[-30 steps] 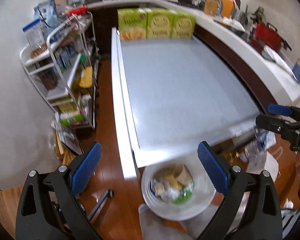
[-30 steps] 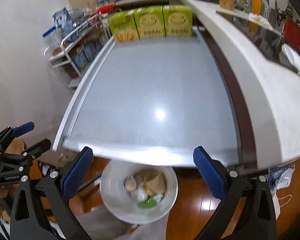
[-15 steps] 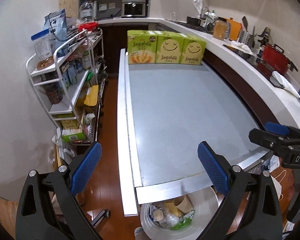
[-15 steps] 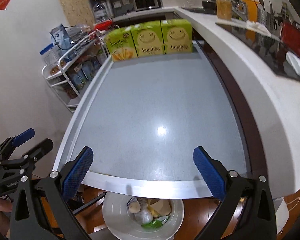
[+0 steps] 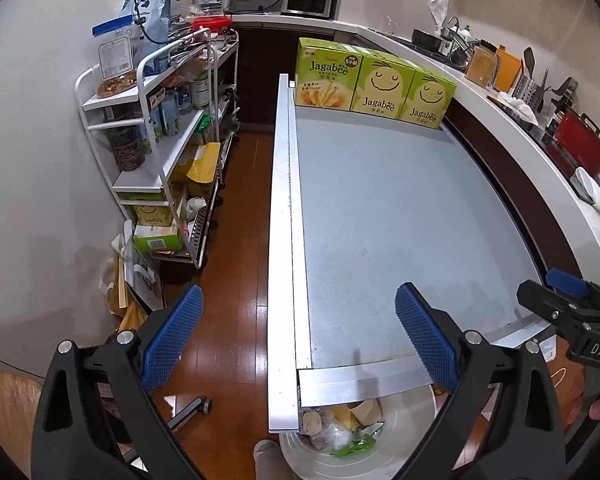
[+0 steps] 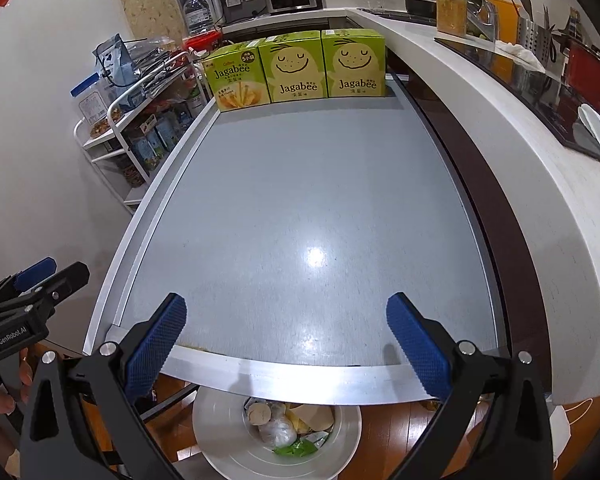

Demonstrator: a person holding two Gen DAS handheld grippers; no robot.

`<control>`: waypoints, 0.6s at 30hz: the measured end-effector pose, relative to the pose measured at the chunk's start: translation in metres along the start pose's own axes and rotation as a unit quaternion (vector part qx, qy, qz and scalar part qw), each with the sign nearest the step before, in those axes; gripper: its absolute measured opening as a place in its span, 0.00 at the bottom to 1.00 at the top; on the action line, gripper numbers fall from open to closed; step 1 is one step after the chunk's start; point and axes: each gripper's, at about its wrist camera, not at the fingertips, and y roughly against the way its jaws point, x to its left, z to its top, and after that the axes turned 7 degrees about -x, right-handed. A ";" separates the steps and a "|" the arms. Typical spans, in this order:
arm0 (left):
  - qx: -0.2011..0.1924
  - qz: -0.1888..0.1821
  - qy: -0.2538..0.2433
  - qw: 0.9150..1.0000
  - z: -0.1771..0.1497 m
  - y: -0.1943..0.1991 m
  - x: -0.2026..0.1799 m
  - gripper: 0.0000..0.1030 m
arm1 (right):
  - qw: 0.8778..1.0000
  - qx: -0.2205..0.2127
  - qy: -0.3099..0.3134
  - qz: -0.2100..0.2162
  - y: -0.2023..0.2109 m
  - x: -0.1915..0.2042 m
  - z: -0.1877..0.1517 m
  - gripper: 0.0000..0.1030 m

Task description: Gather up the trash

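Note:
A white round trash bin (image 6: pixel 220 440) stands on the floor below the table's near edge and holds crumpled trash (image 6: pixel 288 426): paper, plastic wrap and a green wrapper. It also shows in the left wrist view (image 5: pixel 312 460). My left gripper (image 5: pixel 298 336) is open and empty, above the table's near left corner. My right gripper (image 6: pixel 286 344) is open and empty, above the table's near edge. Each gripper shows at the side of the other's view, the right gripper (image 5: pixel 568 312) and the left gripper (image 6: pixel 28 292).
The grey table (image 6: pixel 308 208) has three green Jagabee boxes (image 6: pixel 296 70) along its far edge. A white shelf cart (image 5: pixel 156 140) with groceries stands left of the table over a wooden floor (image 5: pixel 240 240). A white counter (image 6: pixel 500 128) with kitchenware runs along the right.
Both grippers have risen and tilted up from over the bin, so the table and far room fill the views and the bin sits lower in frame. Both stay open.

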 end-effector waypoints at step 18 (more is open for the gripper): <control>-0.004 -0.003 0.000 1.000 0.004 0.001 -0.002 0.95 | 1.000 -0.007 -0.003 -0.005 0.004 -0.002 0.003 0.95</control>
